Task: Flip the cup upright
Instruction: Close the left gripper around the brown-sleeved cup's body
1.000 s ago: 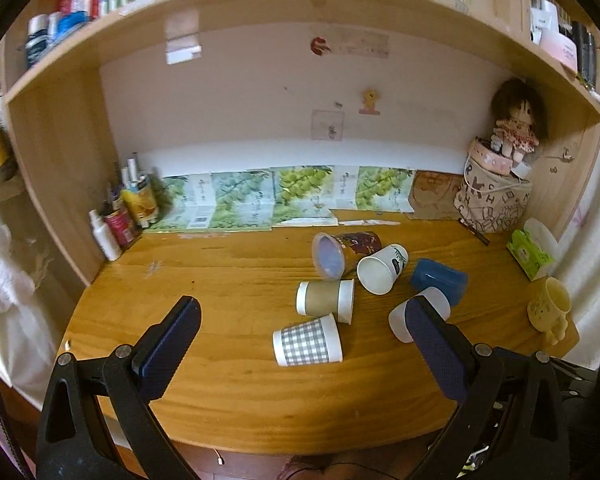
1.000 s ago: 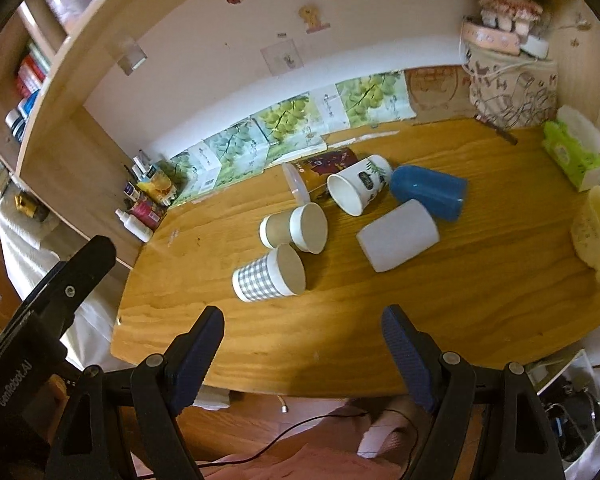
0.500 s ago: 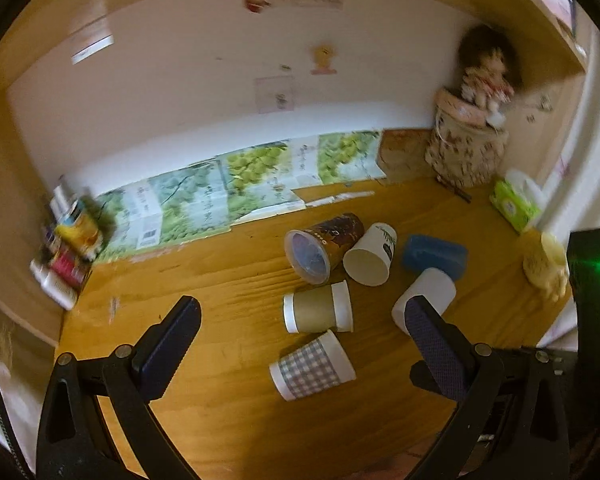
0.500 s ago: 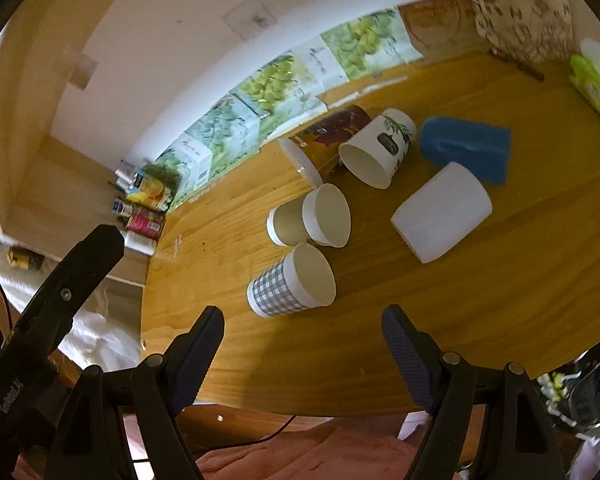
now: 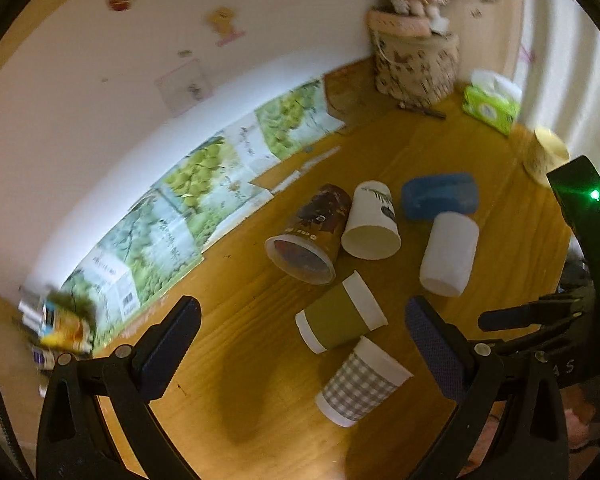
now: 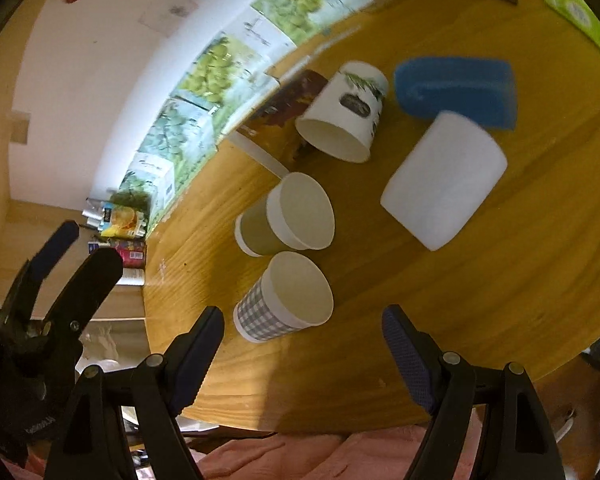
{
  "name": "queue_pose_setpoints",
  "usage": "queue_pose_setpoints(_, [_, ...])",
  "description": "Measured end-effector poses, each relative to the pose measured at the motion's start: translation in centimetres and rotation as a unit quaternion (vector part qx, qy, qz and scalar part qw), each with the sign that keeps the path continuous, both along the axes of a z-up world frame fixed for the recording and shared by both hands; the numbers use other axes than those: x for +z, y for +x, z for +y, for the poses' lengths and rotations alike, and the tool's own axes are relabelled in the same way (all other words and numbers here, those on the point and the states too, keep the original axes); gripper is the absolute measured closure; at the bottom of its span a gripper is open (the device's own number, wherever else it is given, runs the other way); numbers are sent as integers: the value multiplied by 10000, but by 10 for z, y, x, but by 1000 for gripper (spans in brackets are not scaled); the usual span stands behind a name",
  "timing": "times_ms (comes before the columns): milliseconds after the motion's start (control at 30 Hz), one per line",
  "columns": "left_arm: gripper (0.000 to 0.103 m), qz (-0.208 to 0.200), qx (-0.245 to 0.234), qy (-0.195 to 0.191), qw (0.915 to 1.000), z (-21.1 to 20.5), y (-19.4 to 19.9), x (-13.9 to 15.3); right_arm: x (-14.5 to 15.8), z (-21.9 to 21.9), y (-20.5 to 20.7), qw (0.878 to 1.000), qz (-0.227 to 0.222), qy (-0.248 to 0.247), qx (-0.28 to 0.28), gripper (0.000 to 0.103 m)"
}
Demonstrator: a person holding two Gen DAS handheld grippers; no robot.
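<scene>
Six cups lie on their sides in a loose cluster on the wooden desk (image 5: 500,248), none of them upright. Nearest the front edge is the grey checked paper cup (image 5: 360,384), its open mouth turned toward the right wrist camera (image 6: 284,296); just behind it and almost touching lies the olive-banded paper cup (image 5: 340,314), mouth facing the same way (image 6: 288,214). Further back a brown printed cup (image 5: 308,236) with a clear lid sits side by side with a white cup bearing a leaf print (image 5: 372,222), their walls touching. To the right lies a plain white cup (image 5: 450,254), and behind that a blue cup (image 5: 440,196), the two just beside each other. The left gripper (image 5: 300,344) hangs above the near part of the desk with its jaws spread wide and nothing between them; in its view the checked and olive cups fall between the two fingers. The right gripper (image 6: 302,344) is likewise spread wide and empty, hovering over the front edge with the checked cup just beyond its fingertips. Along the back wall lean green printed cartons (image 5: 196,192), with a patterned basket (image 5: 416,64) and a green tissue box (image 5: 490,104) in the far right corner
</scene>
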State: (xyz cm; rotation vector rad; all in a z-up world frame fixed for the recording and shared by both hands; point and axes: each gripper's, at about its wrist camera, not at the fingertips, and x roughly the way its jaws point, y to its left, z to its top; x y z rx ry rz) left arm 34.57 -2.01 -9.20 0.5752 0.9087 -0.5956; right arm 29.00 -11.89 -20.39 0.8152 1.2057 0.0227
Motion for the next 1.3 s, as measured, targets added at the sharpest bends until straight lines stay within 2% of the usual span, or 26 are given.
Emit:
queue_pose_setpoints(200, [1,323,-416,377,9979,-12,24,-22,-20,-3,5,9989,308,228,-280,21])
queue_pose_setpoints(333, [1,722,-500,594,9944,-18,38,-39,-34,-4,6,9971,524,357,-418,21])
queue_pose_setpoints(533, [1,1085,-712,837,9880,-25,47,-62,-50,-5,4,9940,721,531,-621,21])
queue_pose_setpoints(700, [1,1267,-799,934,9843,-31,56,-76,-55,-8,0,9916,848,566,-796,21])
queue_pose_setpoints(933, [1,1945,-719,915,9740,-37,73,-100,-59,-15,-8,9876,1030,566,-1045,21])
queue_pose_setpoints(1133, [1,2158,-855,1042,9671,-44,76,-115,-63,-16,-13,9850,1142,526,-1178,21])
queue_pose_setpoints(1300, [2,2160,-1010,1148,9643,-50,76,-124,-66,-19,-19,9820,1212,526,-1353,21])
